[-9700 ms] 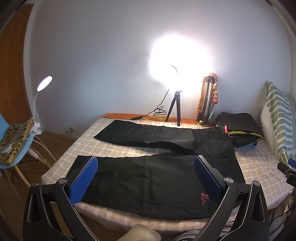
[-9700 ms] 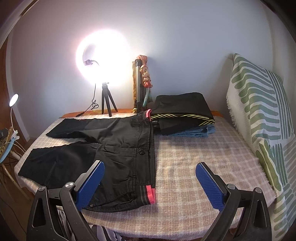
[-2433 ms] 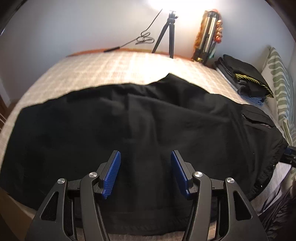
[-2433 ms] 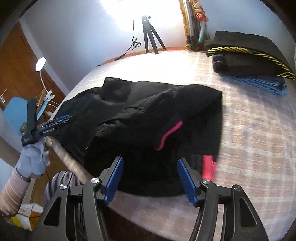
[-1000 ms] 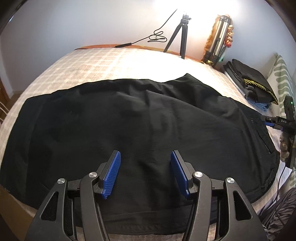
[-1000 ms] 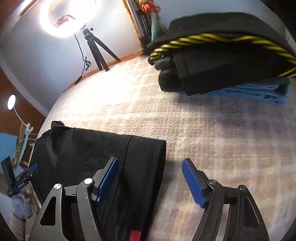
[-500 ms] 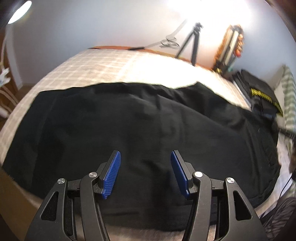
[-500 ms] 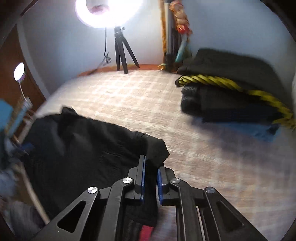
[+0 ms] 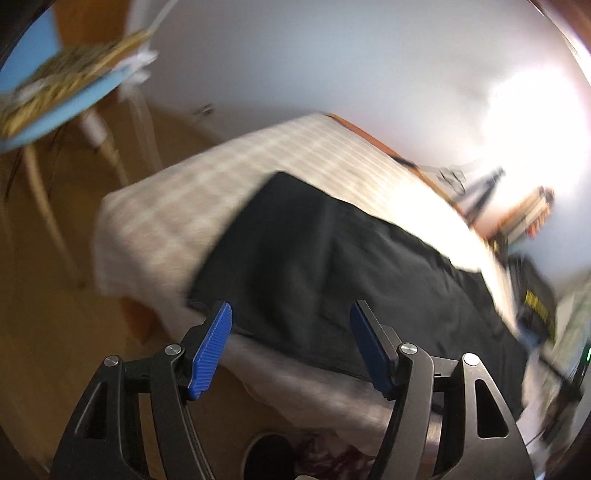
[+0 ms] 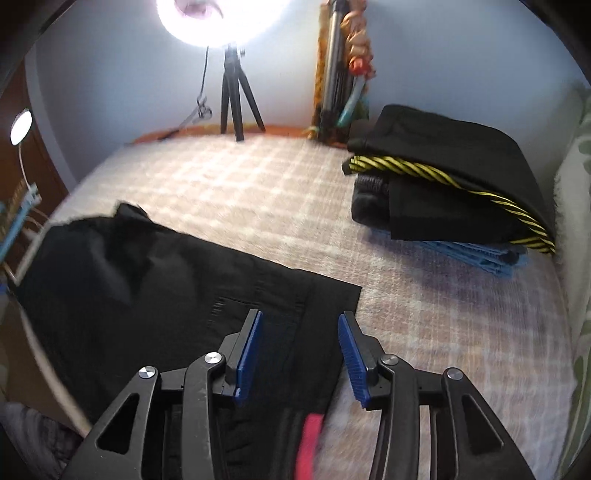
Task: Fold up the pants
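Black pants (image 10: 155,291) lie doubled lengthwise, flat beneath both spread, empty hand-held grippers: left (image 9: 291,345); right (image 10: 301,354)

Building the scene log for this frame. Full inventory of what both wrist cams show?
pants: 1, black with a red strip at the waistband, flat on the near side of the bed
bed cover: 1, pale checked, under everything
folded clothes stack: 1, black with yellow-black cord on top, blue at the bottom, far right of the bed
ring light: 1, white, lit, on a black tripod at the wall
second tripod: 1, silver, folded, with coloured cloth hanging on it, against the wall
striped pillow: 1, green and white, right edge
chair: 1, blue, left of the bed; blurred
desk lamp: 1, white, lit, far left
left hand-held gripper: 1, black with blue pads, open, at the pants' leg end
right hand-held gripper: 1, black with blue pads, open, over the waistband
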The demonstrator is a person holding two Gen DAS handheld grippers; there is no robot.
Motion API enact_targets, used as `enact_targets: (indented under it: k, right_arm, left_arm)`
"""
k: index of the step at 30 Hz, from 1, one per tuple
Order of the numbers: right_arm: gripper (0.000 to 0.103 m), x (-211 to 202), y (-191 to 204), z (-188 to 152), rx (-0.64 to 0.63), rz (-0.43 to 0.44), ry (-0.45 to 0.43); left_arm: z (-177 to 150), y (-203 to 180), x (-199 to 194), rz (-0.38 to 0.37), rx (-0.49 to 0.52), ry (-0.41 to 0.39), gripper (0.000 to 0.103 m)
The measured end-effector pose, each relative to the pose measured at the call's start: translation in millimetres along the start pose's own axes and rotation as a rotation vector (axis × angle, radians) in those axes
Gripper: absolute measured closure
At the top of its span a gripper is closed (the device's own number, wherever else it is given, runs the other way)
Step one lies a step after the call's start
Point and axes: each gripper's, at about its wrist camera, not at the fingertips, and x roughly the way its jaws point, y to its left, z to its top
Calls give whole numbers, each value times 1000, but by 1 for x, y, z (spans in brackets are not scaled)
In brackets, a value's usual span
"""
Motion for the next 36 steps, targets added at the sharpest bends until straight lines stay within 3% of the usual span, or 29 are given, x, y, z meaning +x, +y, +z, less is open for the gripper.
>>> enact_targets:
  k: [2, 4, 10, 17, 19, 32, 36]
  right_arm:
    - [42, -18, 5, 0, 44, 65, -23]
    - [42, -38, 15, 1, 69, 147, -43]
    - [42, -81, 63, -5, 55, 279, -110]
    - [42, -97, 92, -16, 31, 335, -132]
    - [42, -96, 94, -18, 38, 345, -127]
    - [42, -70, 79, -18, 142, 350, -77]
    - [42, -64, 82, -19, 144, 362, -62]
  left_arm:
    - [5, 20, 0, -17, -62, 10, 37]
    - [9, 39, 2, -32, -123, 18, 37]
    - [12, 73, 21, -117, -268, 64, 38]
    - [8, 78, 32, -151, -302, 66, 40]
    - [6, 77, 36, -153, -302, 71, 44]
    - [3, 68, 37, -202, -282, 66, 55]
    - [2, 57, 45, -148, -239, 58, 55]
